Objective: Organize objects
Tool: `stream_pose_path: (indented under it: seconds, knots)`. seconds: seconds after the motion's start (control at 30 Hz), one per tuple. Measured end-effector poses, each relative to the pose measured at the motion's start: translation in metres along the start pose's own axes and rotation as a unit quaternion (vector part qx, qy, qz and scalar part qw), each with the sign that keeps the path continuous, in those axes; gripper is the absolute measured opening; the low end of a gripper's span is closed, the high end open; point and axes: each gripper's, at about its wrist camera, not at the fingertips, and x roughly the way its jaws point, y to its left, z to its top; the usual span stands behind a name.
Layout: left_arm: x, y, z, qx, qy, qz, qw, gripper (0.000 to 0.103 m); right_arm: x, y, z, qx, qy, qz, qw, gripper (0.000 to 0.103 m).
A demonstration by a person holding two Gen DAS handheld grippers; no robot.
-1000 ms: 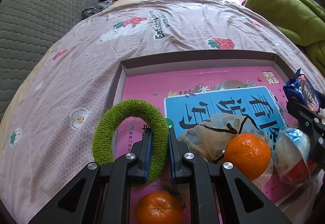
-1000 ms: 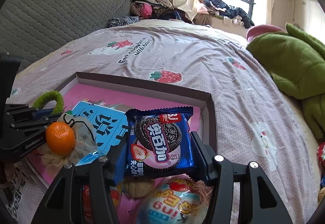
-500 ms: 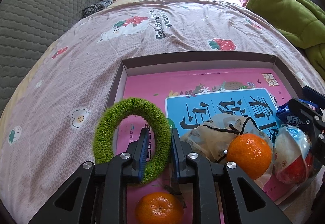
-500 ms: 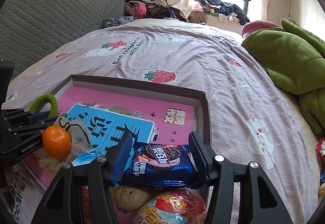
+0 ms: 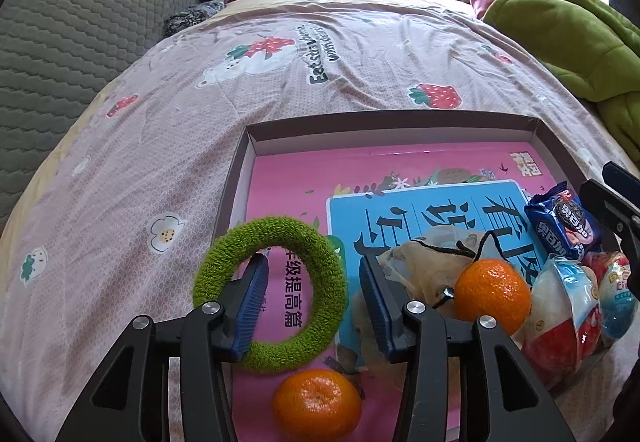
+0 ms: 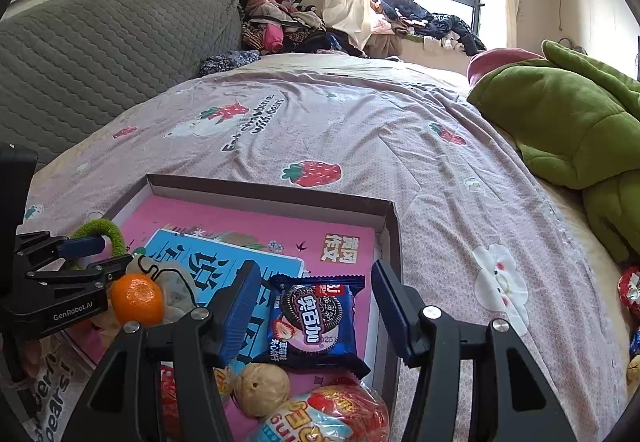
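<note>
Left hand-held gripper point(image 5: 314, 292) is opening around the green ring point(image 5: 270, 294); it probably sits on the box point(image 5: 392, 127) edge and could slide off.

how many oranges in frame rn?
2. One orange sits on the mesh bag in the box; the other orange lies near the front edge. More may be hidden.

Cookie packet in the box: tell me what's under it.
The cookie packet lies on a pink book and overlaps a blue book. The box floor beneath is hidden.
</note>
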Motion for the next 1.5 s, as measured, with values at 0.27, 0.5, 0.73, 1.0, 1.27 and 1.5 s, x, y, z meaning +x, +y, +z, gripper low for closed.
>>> stream_pose_path:
  seconds: [0.27,0.5,0.73,1.0,1.27,1.5]
  knots:
    - [-0.016,0.001,0.002,0.001,-0.006,-0.003,1.0000,0.059,-0.008,0.004,0.002,0.001,-0.006,0.005,1.000,0.057]
    - [-0.031,0.008,0.005,-0.007,-0.002,-0.008,0.9999,0.061,-0.014,0.007,0.004,0.001,-0.009,0.010,1.000,0.057]
    - [-0.053,0.008,0.003,-0.005,-0.015,-0.001,0.9999,0.061,-0.026,0.010,0.006,0.002,-0.018,0.015,1.000,0.057]
    - [-0.084,0.007,0.002,-0.008,-0.036,-0.007,0.9993,0.066,-0.055,0.017,0.009,0.004,-0.034,0.024,0.999,0.057]
    - [-0.117,0.004,-0.004,-0.005,-0.060,-0.017,0.9980,0.067,-0.087,0.025,0.010,0.004,-0.055,0.028,0.998,0.061]
    - [-0.142,0.004,-0.009,-0.007,-0.078,-0.021,0.9967,0.074,-0.115,0.028,0.011,0.003,-0.074,0.031,0.997,0.065]
